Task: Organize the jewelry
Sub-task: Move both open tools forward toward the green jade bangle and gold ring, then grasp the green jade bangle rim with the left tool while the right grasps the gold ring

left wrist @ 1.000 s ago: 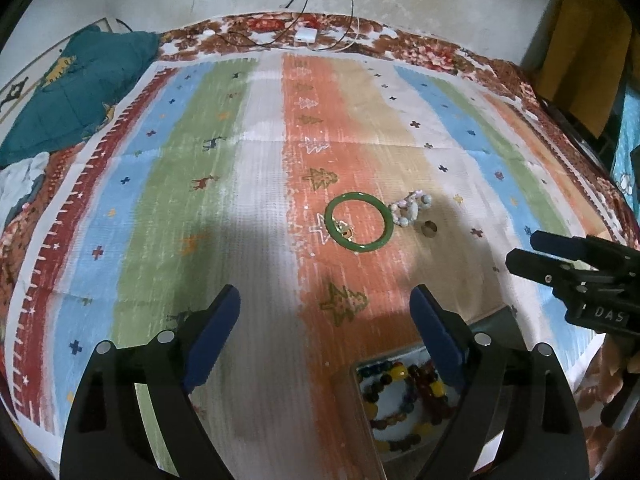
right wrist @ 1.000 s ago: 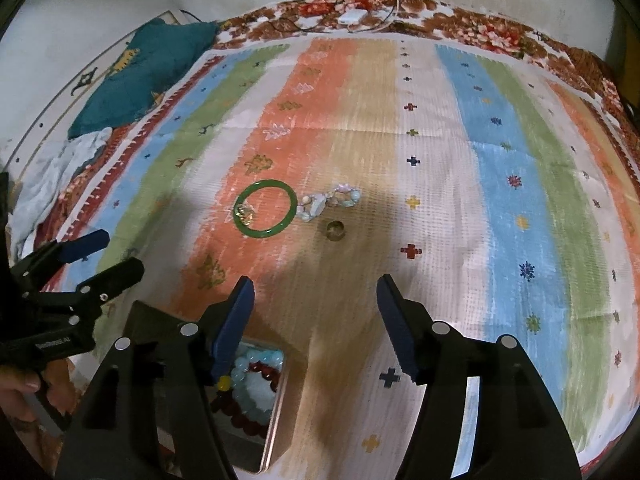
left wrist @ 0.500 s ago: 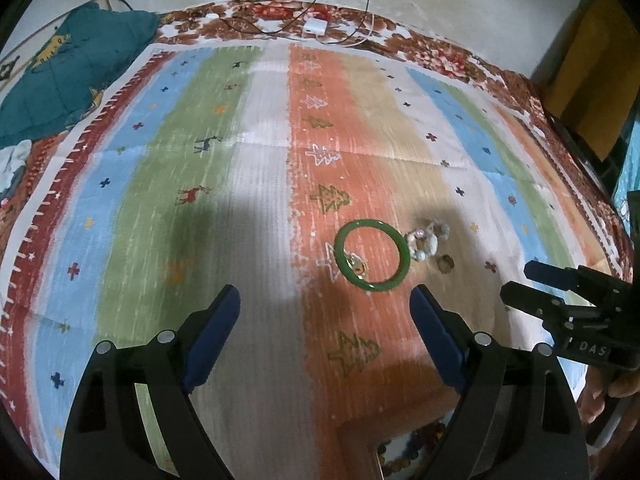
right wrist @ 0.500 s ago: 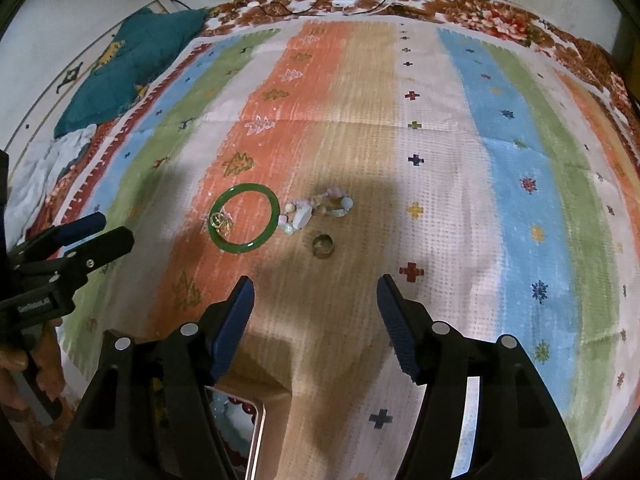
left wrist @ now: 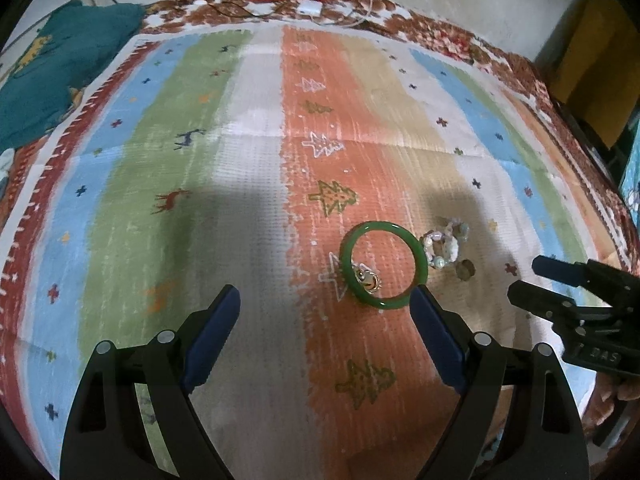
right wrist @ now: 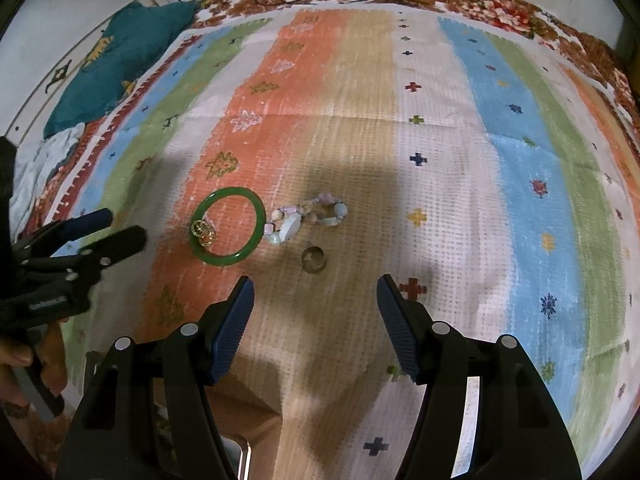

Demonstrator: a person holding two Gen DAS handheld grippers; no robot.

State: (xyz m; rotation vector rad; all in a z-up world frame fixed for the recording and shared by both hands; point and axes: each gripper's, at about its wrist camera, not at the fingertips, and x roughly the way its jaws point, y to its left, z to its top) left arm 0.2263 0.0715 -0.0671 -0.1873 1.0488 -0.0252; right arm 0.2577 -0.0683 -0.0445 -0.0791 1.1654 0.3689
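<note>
A green bangle [left wrist: 382,264] [right wrist: 228,226] lies flat on the orange stripe of a striped cloth, with small gold earrings [left wrist: 367,280] [right wrist: 203,233] inside its ring. Just right of it sits a pale beaded bracelet [left wrist: 444,246] [right wrist: 308,216], and a small ring [left wrist: 465,269] [right wrist: 313,260] lies nearer than that. My left gripper [left wrist: 324,312] hovers open above the cloth, its right finger close to the bangle's near edge. My right gripper [right wrist: 316,300] is open too, with the small ring just beyond its fingertips. Neither holds anything.
The striped cloth [left wrist: 160,200] covers a floral bedspread. A teal cushion [left wrist: 60,76] [right wrist: 112,68] lies at the far left, a white charger with cables [left wrist: 310,8] at the far edge. A metal tin's rim [right wrist: 240,454] shows at the bottom of the right wrist view.
Both grippers have moved forward and down toward the jewelry, which now looks larger and closer. The tin of beaded bracelets has slid out of sight under the grippers. Both jaws stay as wide as before.
</note>
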